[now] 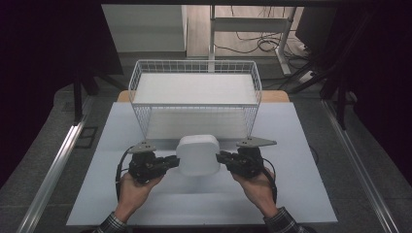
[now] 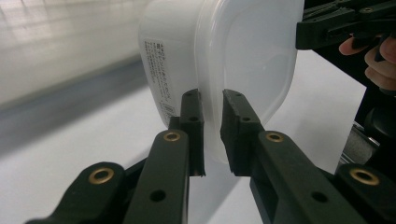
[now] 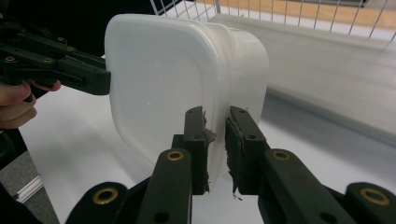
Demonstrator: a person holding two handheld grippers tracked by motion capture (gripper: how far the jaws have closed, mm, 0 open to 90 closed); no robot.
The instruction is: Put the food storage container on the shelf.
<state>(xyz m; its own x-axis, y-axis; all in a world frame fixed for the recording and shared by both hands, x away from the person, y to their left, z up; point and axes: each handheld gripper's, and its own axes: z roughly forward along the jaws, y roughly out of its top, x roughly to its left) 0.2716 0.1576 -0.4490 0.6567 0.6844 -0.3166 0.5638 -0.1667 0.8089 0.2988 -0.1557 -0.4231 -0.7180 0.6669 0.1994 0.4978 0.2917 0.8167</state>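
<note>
A white, translucent plastic container (image 1: pixel 197 154) with a lid hangs between my two grippers, just above the white table top (image 1: pixel 296 160). My left gripper (image 1: pixel 174 162) is shut on the lid rim at its left side. In the left gripper view the container (image 2: pixel 243 56) stands on edge, its label turned to the left, and the jaws of the left gripper (image 2: pixel 211 100) pinch the rim. My right gripper (image 1: pixel 221 157) is shut on the opposite rim. In the right gripper view the right gripper (image 3: pixel 215 114) clamps the edge of the container (image 3: pixel 159 79).
A white wire basket (image 1: pixel 194 63) stands on the table right behind the container, with an open top and a white floor. Beyond the table are a desk frame (image 1: pixel 282 43) and cables on the floor. Dark curtains hang on both sides.
</note>
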